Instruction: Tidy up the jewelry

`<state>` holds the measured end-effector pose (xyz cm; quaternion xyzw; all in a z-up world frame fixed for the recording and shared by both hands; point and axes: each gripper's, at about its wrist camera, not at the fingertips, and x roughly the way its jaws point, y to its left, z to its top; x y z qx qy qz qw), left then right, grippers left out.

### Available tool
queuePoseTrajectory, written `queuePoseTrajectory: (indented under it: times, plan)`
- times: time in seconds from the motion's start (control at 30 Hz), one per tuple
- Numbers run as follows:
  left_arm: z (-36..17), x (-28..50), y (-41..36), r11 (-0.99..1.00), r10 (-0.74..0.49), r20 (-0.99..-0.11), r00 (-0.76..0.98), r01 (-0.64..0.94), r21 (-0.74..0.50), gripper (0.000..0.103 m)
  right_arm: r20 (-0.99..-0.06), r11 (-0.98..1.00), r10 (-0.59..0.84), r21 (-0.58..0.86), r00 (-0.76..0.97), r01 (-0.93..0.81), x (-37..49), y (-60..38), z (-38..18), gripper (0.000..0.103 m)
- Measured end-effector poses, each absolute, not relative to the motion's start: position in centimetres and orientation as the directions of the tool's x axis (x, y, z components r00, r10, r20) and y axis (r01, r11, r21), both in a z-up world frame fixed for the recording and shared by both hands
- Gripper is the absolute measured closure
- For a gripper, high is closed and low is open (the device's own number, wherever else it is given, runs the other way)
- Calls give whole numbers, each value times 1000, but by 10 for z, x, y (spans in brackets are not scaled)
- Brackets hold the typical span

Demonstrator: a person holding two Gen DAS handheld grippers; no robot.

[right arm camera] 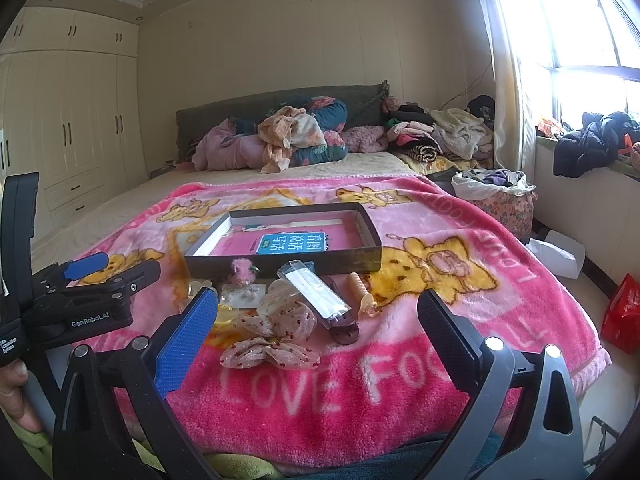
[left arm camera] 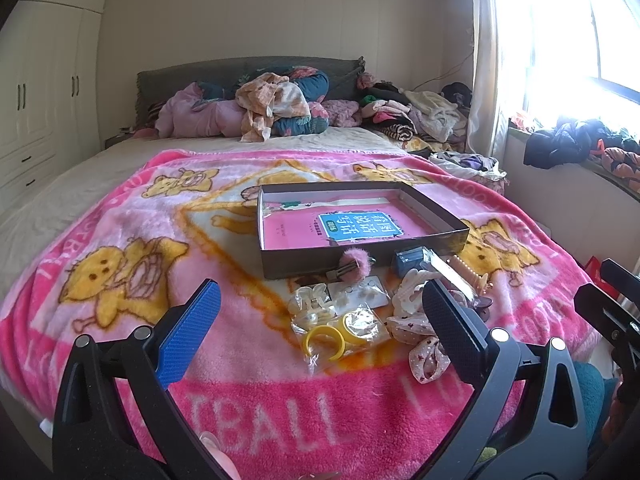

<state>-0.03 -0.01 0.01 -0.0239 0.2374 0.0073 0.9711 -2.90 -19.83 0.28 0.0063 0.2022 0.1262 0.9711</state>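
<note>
Jewelry pile (left arm camera: 372, 304) beneath two wide-spread, empty claws (left arm camera: 320, 336) (right arm camera: 316, 340), level above blanket (right arm camera: 400, 392)

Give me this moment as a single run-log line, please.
left gripper: open, empty | right gripper: open, empty | jewelry pile: on blanket | box: no jewelry inside

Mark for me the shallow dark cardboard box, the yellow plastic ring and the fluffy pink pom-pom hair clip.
shallow dark cardboard box (left arm camera: 436, 242): left wrist view, near wall.
yellow plastic ring (left arm camera: 324, 345): left wrist view, front of band.
fluffy pink pom-pom hair clip (left arm camera: 356, 261): left wrist view, the pom-pom.
</note>
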Motion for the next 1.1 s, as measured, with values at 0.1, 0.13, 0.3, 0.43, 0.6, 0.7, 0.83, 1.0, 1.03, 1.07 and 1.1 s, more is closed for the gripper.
queuePoseTrajectory:
  times: [0.1, 0.13, 0.3, 0.43, 0.6, 0.7, 0.83, 1.0, 1.03, 1.07, 1.1]
  plan:
    - [0, 0, 0, 999, 2, -461, 888, -24, -43, 10, -390, 968, 248, 65, 887, -242, -29, -202, 7, 6]
    - [0, 0, 0, 999, 1, -460, 888, -23, -43, 10, -389, 968, 247, 65, 887, -241, -29, -202, 7, 6]
    - [0, 0, 0, 999, 2, -460, 888, -24, -42, 10, -389, 968, 249, 68, 887, -243, -29, -202, 7, 6]
    - [0, 0, 0, 999, 1, -460, 888, -23, -42, 10, -389, 968, 249, 67, 887, -243, -29, -202, 7, 6]
    - [0, 0, 0, 999, 2, -459, 888, -24, -42, 10, -387, 968, 247, 65, 888, -241, -29, -202, 7, 6]
    - [0, -1, 0, 999, 2, -459, 888, -24, -41, 10, -388, 968, 248, 66, 887, -242, -29, -202, 7, 6]
    - [0, 0, 0, 999, 2, -459, 888, -24, -41, 10, -389, 968, 249, 66, 887, -243, -29, -201, 7, 6]
    - [0, 0, 0, 999, 2, -459, 888, -24, -41, 10, -388, 968, 249, 66, 887, -243, -29, -201, 7, 6]
    - [0, 0, 0, 999, 3, -461, 887, -25, -40, 10, -389, 968, 249, 66, 887, -243, -29, -201, 7, 6]
    - [0, 0, 0, 999, 4, -461, 888, -26, -40, 10, -389, 968, 248, 65, 887, -242, -29, -201, 7, 6]
    - [0, 0, 0, 999, 4, -462, 887, -27, -42, 10, -390, 967, 251, 66, 886, -245, -29, -200, 7, 6]
